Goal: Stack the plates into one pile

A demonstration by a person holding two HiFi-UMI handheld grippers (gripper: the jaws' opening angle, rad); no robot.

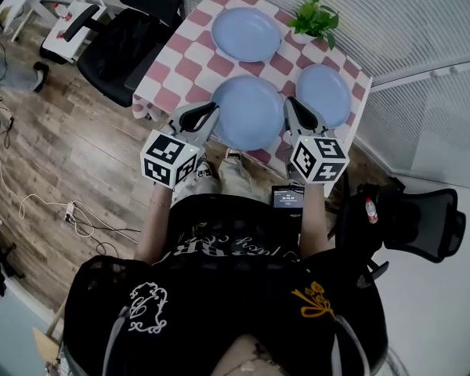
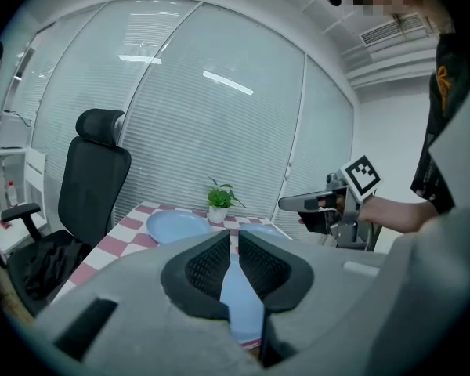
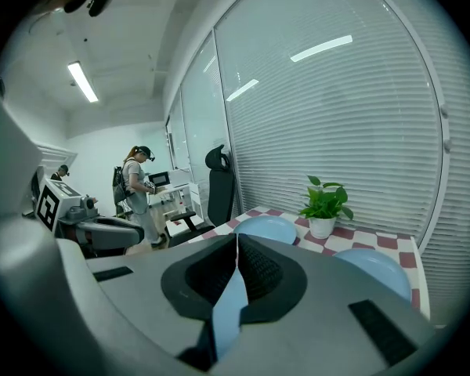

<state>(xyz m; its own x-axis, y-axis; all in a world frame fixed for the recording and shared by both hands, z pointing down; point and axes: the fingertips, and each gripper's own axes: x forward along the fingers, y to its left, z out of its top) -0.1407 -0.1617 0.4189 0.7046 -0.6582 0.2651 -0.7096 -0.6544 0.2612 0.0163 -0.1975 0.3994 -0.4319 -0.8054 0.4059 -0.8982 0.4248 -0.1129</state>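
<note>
Three light-blue plates lie apart on a checked tablecloth: a far plate, a near plate and a right plate. My left gripper is shut and empty at the near plate's left rim. Shut and empty too, my right gripper hangs between the near and right plates. In the left gripper view the shut tips point over the near plate, with the far plate beyond. In the right gripper view the shut tips face the far plate and right plate.
A small potted plant stands at the table's far edge by the window blinds. A black office chair is left of the table, another at my right. Cables lie on the wood floor. A person stands far off.
</note>
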